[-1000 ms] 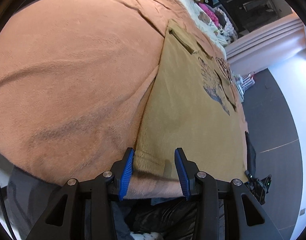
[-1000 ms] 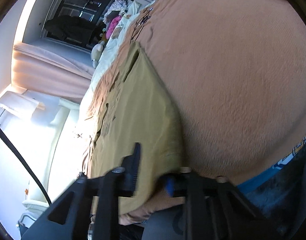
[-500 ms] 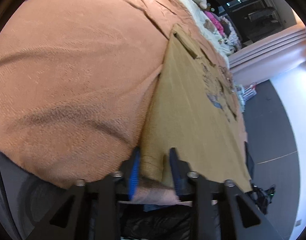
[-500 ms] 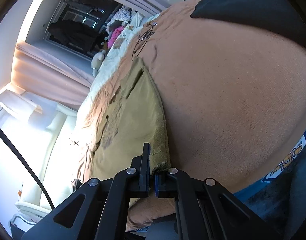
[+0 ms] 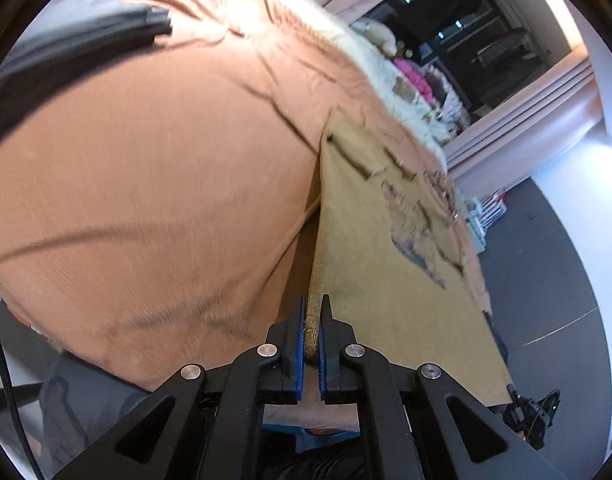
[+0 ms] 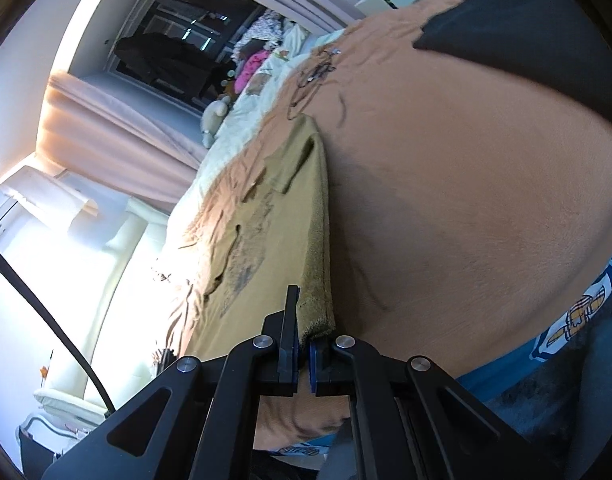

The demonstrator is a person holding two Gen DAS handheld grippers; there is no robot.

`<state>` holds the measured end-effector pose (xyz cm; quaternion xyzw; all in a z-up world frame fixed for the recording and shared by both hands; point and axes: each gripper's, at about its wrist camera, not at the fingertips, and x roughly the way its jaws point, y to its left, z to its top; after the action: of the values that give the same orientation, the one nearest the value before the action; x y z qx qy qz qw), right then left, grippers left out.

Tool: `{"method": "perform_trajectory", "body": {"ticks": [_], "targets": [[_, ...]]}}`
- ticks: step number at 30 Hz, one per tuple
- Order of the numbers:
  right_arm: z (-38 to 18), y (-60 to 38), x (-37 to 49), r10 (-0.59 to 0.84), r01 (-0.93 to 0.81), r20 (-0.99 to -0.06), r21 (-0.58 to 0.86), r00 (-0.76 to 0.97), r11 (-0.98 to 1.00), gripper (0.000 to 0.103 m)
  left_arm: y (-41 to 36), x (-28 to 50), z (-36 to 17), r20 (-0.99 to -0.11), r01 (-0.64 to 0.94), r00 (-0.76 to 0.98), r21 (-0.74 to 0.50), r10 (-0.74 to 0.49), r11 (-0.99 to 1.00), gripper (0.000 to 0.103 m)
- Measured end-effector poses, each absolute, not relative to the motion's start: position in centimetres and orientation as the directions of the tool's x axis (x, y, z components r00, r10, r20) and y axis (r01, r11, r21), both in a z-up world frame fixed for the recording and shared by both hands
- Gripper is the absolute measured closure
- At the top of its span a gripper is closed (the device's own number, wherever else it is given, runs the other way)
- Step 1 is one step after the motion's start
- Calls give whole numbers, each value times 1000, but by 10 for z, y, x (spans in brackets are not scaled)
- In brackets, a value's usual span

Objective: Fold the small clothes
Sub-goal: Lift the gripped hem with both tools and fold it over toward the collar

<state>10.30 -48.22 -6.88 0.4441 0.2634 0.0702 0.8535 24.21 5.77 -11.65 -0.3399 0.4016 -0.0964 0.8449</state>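
While the orange-brown blanket (image 5: pixel 154 184) covers the bed beneath me, the mustard-yellow shirt (image 5: pixel 386 280) lies spread on it, its printed front up and its near hem raised off the blanket at both corners. My left tongs (image 5: pixel 313 320) are clamped on one hem corner, and my right tongs (image 6: pixel 304 344) pinch the other.
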Motion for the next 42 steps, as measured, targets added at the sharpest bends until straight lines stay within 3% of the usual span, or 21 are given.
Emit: {"method": "perform_trajectory", "body": {"ticks": [19, 42], "targets": [[-43, -474, 53, 393, -12, -315, 766, 864, 642, 103, 98, 161, -51, -466, -9, 753, -713, -464, 701, 99], [-33, -482, 12, 436, -115, -252, 744, 864, 658, 103, 129, 75, -9, -381, 62, 793, -727, -476, 684, 99]]}}
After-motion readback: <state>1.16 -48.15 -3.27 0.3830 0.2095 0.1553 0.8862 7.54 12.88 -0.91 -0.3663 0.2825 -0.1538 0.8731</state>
